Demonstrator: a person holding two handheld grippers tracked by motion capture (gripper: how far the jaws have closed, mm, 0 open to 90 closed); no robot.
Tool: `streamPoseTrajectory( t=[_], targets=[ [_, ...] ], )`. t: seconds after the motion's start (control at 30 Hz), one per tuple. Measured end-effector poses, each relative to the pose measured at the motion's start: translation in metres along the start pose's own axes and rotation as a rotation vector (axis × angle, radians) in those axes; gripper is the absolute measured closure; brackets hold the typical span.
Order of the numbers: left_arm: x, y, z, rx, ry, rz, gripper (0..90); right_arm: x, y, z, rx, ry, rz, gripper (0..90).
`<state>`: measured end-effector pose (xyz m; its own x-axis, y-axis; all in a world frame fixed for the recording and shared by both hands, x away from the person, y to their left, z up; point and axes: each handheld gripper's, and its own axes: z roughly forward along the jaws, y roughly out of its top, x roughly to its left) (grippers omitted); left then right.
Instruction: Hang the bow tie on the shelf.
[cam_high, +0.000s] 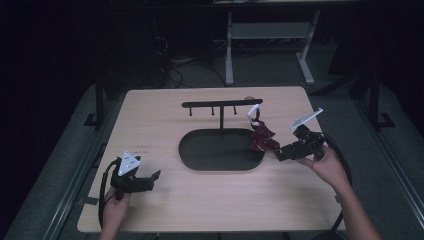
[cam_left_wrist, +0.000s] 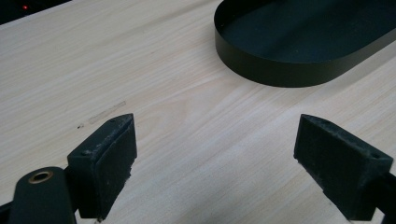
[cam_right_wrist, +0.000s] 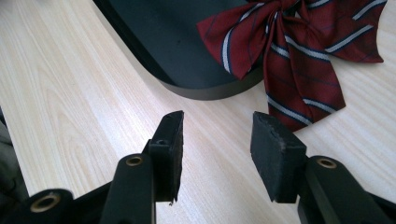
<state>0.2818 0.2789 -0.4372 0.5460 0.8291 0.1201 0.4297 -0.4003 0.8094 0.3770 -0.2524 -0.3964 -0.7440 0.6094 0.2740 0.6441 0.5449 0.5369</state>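
Item: striped bow tie (cam_right_wrist: 299, 51), draped over right end of black tray (cam_high: 200, 150), strap hooked on rack (cam_high: 221, 104). My right gripper (cam_right_wrist: 217, 140): parted, empty, near tails. Left gripper (cam_left_wrist: 215, 154): wide, idle. I advise pinching fabric centre, not tray rim.

No writing, label, brand, number or sign could be read anywhere. The pale wood-grain desk (cam_high: 210, 200) bore only its grain and a faint scuff, the dark red bow tie with white and navy stripes (cam_right_wrist: 299, 51) carried a pattern but no lettering, and the black oval metal tray (cam_left_wrist: 280, 70) was plain.
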Motion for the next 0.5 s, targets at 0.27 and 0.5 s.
streamPoseTrajectory(
  t=[0.27,0.5],
  targets=[
    [0.0,0.0,0.001,-0.005,0.0,-0.003,13.1,0.001,-0.01,0.002,-0.005,0.005,0.018,53.5],
    [-0.001,0.0,0.001,-0.005,0.0,-0.005,13.1,0.001,-0.022,0.004,-0.008,0.002,0.026,53.1]
  ],
)
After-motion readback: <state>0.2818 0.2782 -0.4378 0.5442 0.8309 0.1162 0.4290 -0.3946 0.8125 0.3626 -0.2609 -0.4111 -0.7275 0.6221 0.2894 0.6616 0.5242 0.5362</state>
